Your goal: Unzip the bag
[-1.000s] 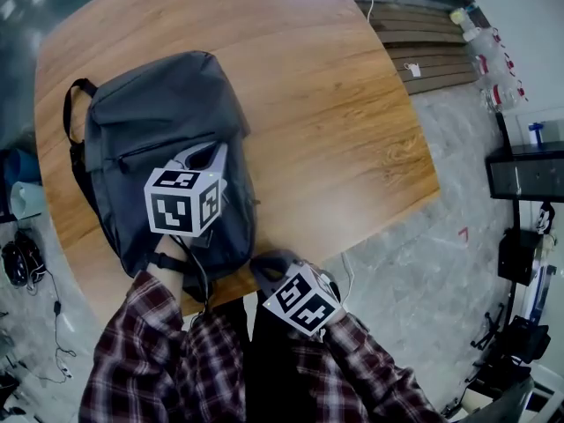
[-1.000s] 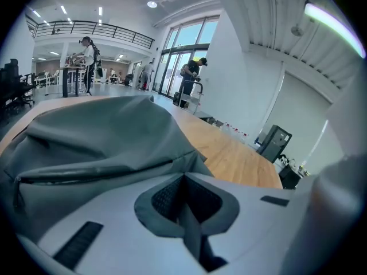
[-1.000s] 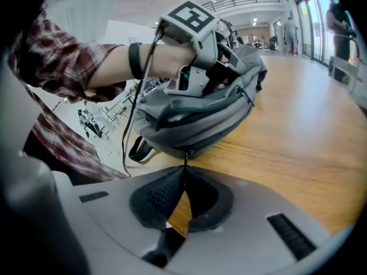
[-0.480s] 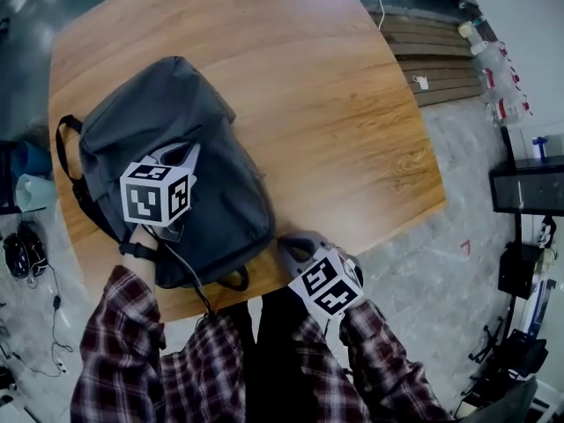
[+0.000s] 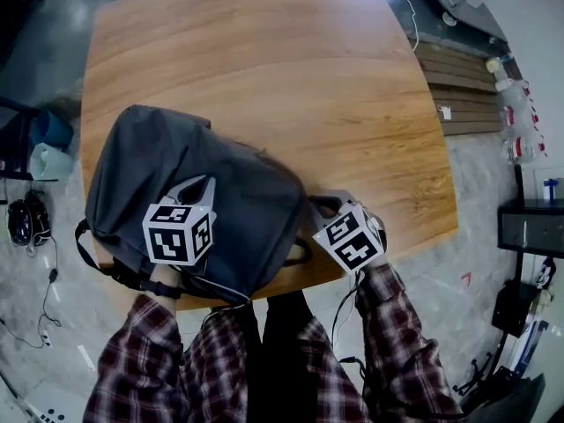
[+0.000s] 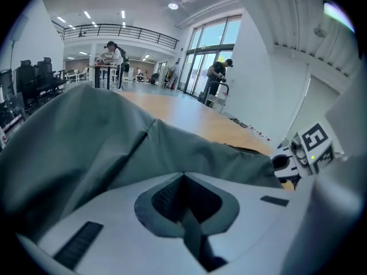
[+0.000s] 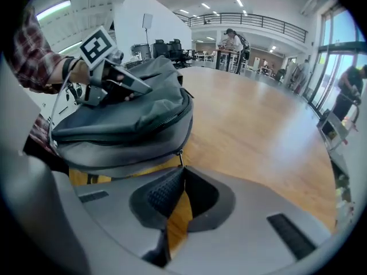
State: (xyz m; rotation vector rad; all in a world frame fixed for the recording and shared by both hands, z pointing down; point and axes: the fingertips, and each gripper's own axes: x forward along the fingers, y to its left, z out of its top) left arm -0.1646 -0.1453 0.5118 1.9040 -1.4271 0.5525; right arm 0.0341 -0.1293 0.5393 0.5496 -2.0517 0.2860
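Bag (image 5: pixel 238 192), dark grey, lies at the near left of the wooden bench (image 5: pixel 291 69). Your left tool (image 5: pixel 203 183) rests on its top with the jaws closed together. Your right tool (image 5: pixel 315 204), at the bag's right end, pinches the zipper pull (image 7: pixel 180 155).

- Wooden table (image 5: pixel 308 86) with rounded corners, its far half bare.
- Slatted wooden platform (image 5: pixel 463 91) on the grey floor beside the table's right edge — clear bottles (image 5: pixel 514 113) just beyond it.
- Black cabinet (image 5: pixel 533 227) at the right edge.
- Cables (image 5: pixel 46 280) trailing on the floor at left.
- Far back — people (image 6: pixel 114 53) under a railed balcony (image 6: pixel 120 32), and another person (image 6: pixel 218 76) by the glass doors.
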